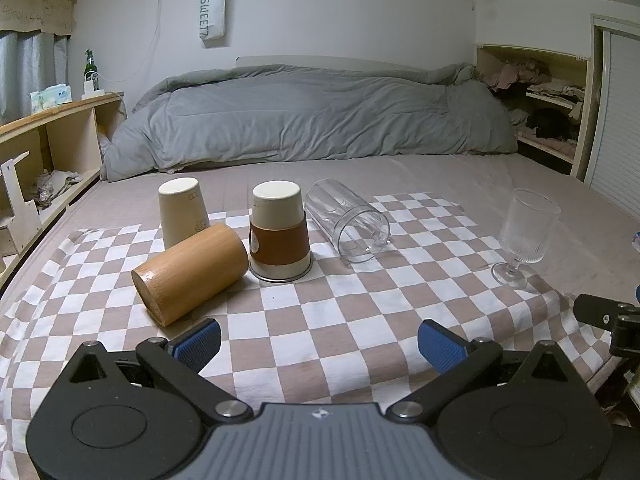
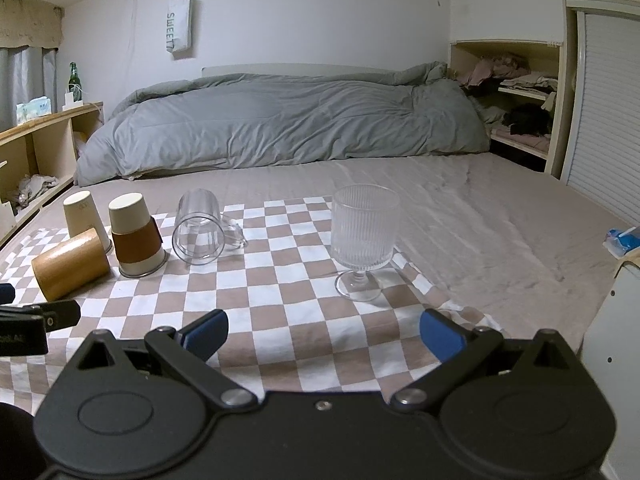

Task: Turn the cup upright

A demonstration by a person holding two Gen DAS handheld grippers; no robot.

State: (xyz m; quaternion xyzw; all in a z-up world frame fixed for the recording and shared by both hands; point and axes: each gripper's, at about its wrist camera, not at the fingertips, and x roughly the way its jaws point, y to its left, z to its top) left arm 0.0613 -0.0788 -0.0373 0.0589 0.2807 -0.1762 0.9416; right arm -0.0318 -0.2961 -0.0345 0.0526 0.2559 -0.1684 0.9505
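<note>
On the checkered cloth (image 1: 360, 320) covering the bed, the wooden cup (image 1: 190, 272) and clear tumbler (image 1: 347, 220) lie sideways, awaiting righting. Left gripper (image 1: 319, 343) and right gripper (image 2: 324, 334) hover short, jaws wide, empty.

Bed (image 2: 460, 208) carries grey duvet (image 2: 280, 124) at back, checkered cloth (image 2: 280, 304) in front; cups stand/lie on cloth.
</note>
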